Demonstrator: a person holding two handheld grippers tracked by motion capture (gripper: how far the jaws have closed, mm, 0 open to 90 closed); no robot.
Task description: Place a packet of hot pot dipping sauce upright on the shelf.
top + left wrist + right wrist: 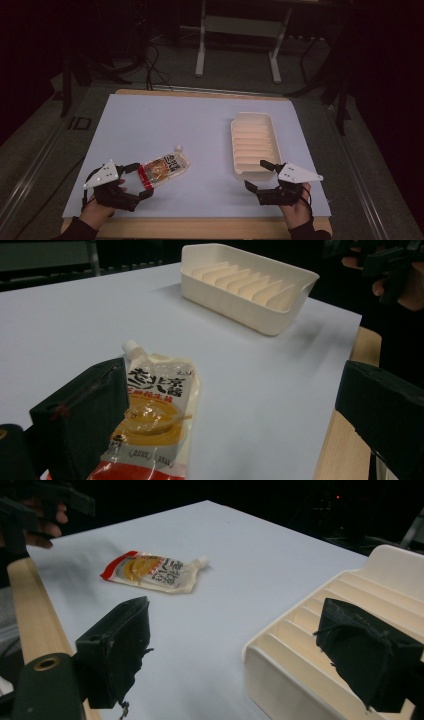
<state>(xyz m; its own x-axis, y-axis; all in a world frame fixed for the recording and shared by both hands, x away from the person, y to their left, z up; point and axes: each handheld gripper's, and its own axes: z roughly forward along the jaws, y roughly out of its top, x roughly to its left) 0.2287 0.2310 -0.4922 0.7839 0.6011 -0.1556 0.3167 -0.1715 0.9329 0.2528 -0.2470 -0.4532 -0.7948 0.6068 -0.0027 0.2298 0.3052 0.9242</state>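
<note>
Wide pale sheet [165, 130] across the middle of the high view, laid over a wooden table [200, 227] whose edge shows along the bottom. Cream ribbed tray [254, 145] right of centre on that sheet, lying lengthwise up the frame; upper middle in the left gripper view [240, 300], lower right in the right gripper view [300, 650]. Left gripper [141, 181] at lower left of the high view, jaws spread wide, one on each side of the sachet's near end, pressing on nothing. Right gripper [260, 175] at lower right, jaws likewise wide apart, one over the tray's near rim, the other over bare sheet. Sauce sachet [164, 169] with a small white spout, flat on the sheet, left of centre and well apart from the tray; lower left in the left gripper view [157, 415], upper left in the right gripper view [150, 572].
</note>
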